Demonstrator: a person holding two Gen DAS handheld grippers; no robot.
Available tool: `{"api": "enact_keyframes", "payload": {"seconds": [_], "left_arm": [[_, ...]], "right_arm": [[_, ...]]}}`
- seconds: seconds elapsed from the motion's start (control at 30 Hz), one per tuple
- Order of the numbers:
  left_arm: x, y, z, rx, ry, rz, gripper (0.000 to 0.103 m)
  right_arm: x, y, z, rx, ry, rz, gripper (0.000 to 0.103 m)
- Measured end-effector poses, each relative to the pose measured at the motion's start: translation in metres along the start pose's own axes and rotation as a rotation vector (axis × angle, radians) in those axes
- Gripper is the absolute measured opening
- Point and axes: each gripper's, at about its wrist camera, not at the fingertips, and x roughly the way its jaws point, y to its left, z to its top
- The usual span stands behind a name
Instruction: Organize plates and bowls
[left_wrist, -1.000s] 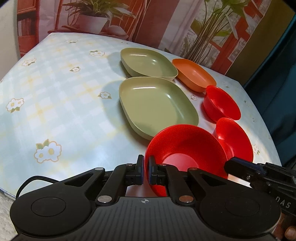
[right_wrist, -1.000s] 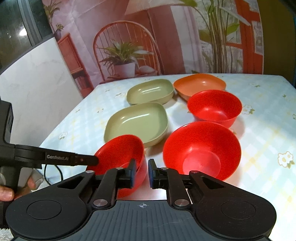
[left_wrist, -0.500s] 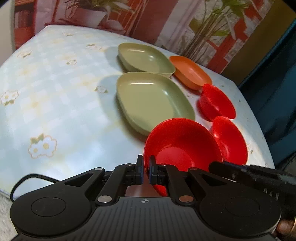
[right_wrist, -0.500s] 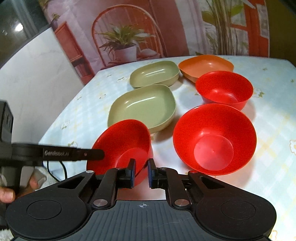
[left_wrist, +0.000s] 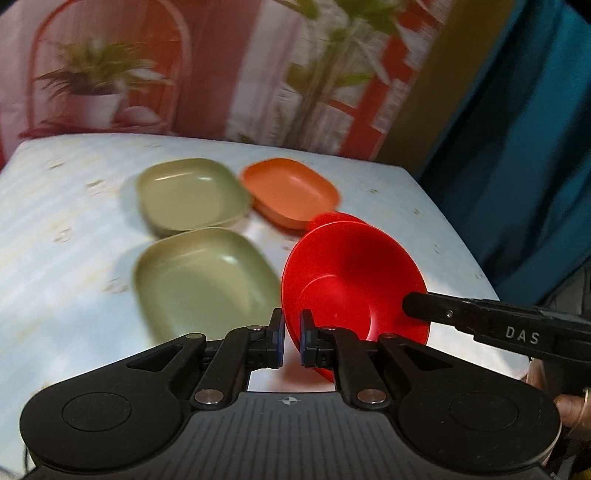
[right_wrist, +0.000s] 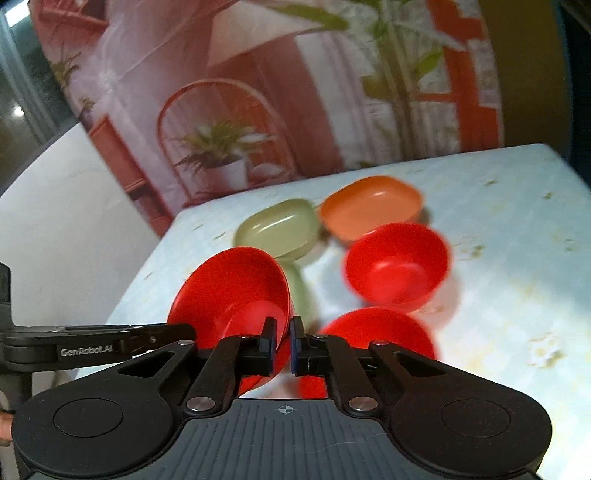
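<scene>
1. Red plastic bowl (left_wrist: 351, 280) sits lower centre in both wrist views. It's tipped so its mouth faces away from the cameras, and it looks to be off the table (left_wrist: 55, 258).
2. Left gripper (left_wrist: 291, 332) is clamped on the bowl's near-left rim, pads pinching the wall. Right gripper (right_wrist: 282, 341) is clenched on the opposite rim, so this is a two-handed hold on one bowl.
3. Two more red bowls are on the table. One (right_wrist: 380, 332) is just right of the right gripper's fingers, low in the right wrist view. The other (right_wrist: 397, 266) is above it, right of centre.
4. Two green plates (left_wrist: 203, 280) (left_wrist: 188, 195) sit in the left half of the left wrist view, with the orange plate (left_wrist: 291, 192) at upper centre.
5. The bit that matters: my guess is it gets nested into that nearest red bowl. That one lies on the held bowl's right, so the right hand is the closer one.
6. It'd need levelling first, since tilted like this the rim would catch.
</scene>
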Motion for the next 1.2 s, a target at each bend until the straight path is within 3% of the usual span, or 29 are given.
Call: {"api": "enact_keyframes", "payload": {"seconds": [0.17,0.43,1.2], "left_arm": [[0.032,-0.027,0.0,0.03,0.063,-0.022,0.009],[0.066,-0.035,-0.006,0.053,0.143,-0.001,0.01],[0.073,-0.038,-0.013,0.084,0.148,0.037,0.01]], "right_arm": [[-0.007,-0.032,-0.008,0.029,0.005,-0.07,0.006],[0.009,-0.057,-0.025,0.027,0.053,-0.117,0.007],[0.017,-0.047,-0.04,-0.073,0.036,-0.191,0.008]]}}
